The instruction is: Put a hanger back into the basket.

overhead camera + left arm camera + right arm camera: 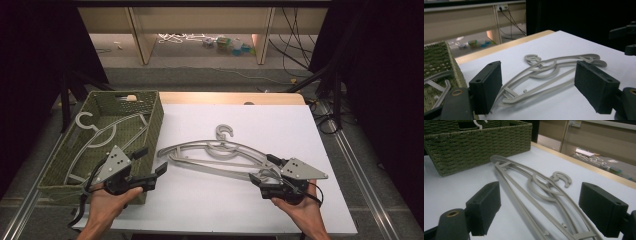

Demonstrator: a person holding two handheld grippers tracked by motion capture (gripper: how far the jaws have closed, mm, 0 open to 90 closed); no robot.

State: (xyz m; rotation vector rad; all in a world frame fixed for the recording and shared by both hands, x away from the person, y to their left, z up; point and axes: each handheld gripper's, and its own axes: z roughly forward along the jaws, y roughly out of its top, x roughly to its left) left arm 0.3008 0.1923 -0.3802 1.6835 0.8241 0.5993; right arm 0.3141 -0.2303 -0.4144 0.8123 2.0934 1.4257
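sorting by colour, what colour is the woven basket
Olive green basket, clearest in the right gripper view.

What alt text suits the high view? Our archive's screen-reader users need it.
A grey hanger lies on a white table between two open hand-held grippers, the left hand-held gripper near its left tip and the right hand-held gripper over its right end. At left, a green woven basket holds another hanger.

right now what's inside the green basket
A grey hanger lies inside the woven green basket, hook toward the back. Its near end is covered by the left tongs, and the near wall hides that corner.
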